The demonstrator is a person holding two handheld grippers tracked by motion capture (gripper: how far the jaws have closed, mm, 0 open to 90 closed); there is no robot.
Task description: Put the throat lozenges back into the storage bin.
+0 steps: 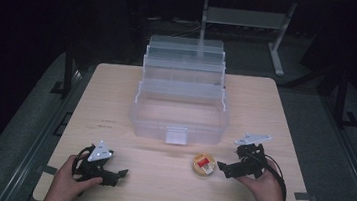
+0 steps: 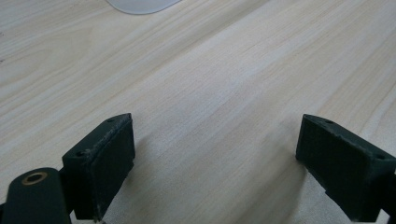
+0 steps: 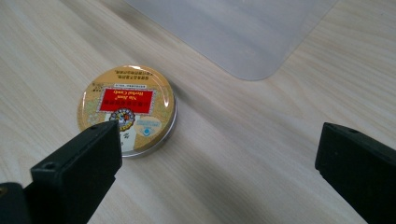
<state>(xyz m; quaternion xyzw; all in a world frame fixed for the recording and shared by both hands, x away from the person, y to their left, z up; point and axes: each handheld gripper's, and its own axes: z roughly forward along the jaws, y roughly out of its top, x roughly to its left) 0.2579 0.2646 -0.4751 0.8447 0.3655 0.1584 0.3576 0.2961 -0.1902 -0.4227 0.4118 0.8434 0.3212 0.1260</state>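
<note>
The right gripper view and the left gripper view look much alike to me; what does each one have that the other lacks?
Right gripper view alone: a round gold tin with a red label, lying flat just beyond one jaw of the open right gripper, apart from the clear box.

Left gripper view alone: the open left gripper with bare wood between its jaws.

Both: the pale wooden table and a rounded corner of the clear plastic box at the top.

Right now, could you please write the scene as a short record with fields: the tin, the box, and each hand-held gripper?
tin: round gold tin with a red label, flat on the table, in front of the box
box: clear plastic tiered box, open, at the table's middle
right hand-held gripper: open, beside the tin, not holding it
left hand-held gripper: open, holding nothing, over bare wood
</note>
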